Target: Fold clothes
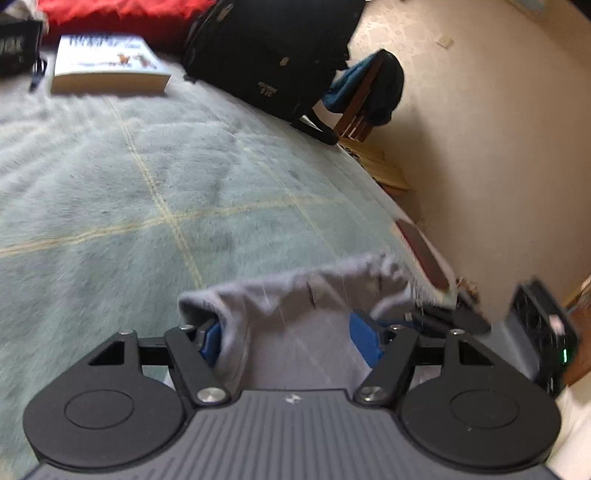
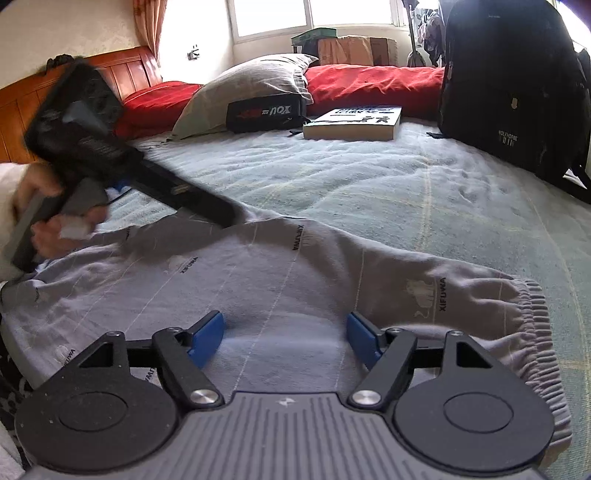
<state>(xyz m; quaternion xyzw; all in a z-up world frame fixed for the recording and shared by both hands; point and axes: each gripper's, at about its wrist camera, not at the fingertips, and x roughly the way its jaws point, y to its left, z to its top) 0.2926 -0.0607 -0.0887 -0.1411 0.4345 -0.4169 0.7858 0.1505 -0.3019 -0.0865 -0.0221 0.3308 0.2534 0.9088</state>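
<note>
Left claw (image 1: pixel 284 341) apart, grey clothes (image 1: pixel 295 306) bunched between its 2 blue tips, bed edge (image 1: pixel 391 218) off to its right. Right claw (image 2: pixel 286 338) apart over flat clothes, cuff at right, open blanket (image 2: pixel 369 184) ahead.

A pale green blanket (image 2: pixel 406 192) covers the bed. On it lie a book (image 2: pixel 354 122), a black pouch (image 2: pixel 264 110) against a grey pillow (image 2: pixel 251 85), and a backpack (image 2: pixel 513 85) standing upright. Red bedding (image 2: pixel 369 79) runs along the far edge below the window (image 2: pixel 314 14), and a wooden headboard (image 2: pixel 129 70) stands to the left.
</note>
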